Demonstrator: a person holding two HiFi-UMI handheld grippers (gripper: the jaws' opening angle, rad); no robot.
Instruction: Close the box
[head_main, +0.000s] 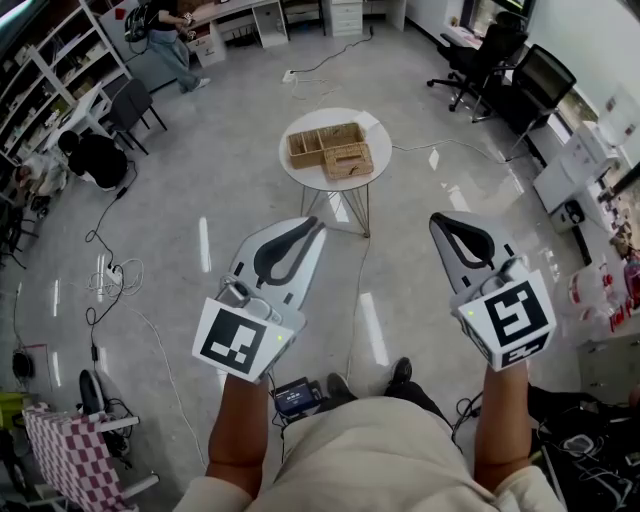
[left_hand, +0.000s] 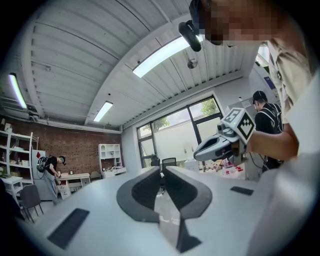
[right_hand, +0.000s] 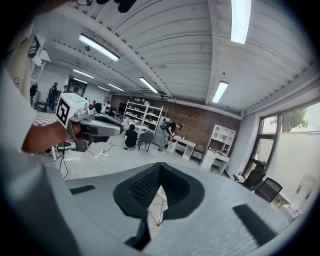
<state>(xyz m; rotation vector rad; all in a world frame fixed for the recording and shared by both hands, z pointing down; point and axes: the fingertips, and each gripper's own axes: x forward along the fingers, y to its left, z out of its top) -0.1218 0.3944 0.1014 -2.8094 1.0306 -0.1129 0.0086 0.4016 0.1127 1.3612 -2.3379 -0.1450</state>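
Note:
A woven wicker box (head_main: 331, 150) with open compartments sits on a small round white table (head_main: 371, 128) ahead of me in the head view. My left gripper (head_main: 314, 226) is held at waist height, well short of the table, its jaws shut and empty. My right gripper (head_main: 446, 222) hangs level with it to the right, also shut on nothing. In the left gripper view the shut jaws point up toward the ceiling, and the right gripper (left_hand: 197, 155) shows at the right. The right gripper view shows its shut jaws, with the left gripper (right_hand: 121, 130) at the left.
The table stands on thin metal legs (head_main: 357, 212) on a glossy grey floor. Cables (head_main: 110, 285) trail over the floor at left. Office chairs (head_main: 487, 58) stand at the back right, desks and shelves (head_main: 45, 60) at left. People (head_main: 172, 35) work in the far background.

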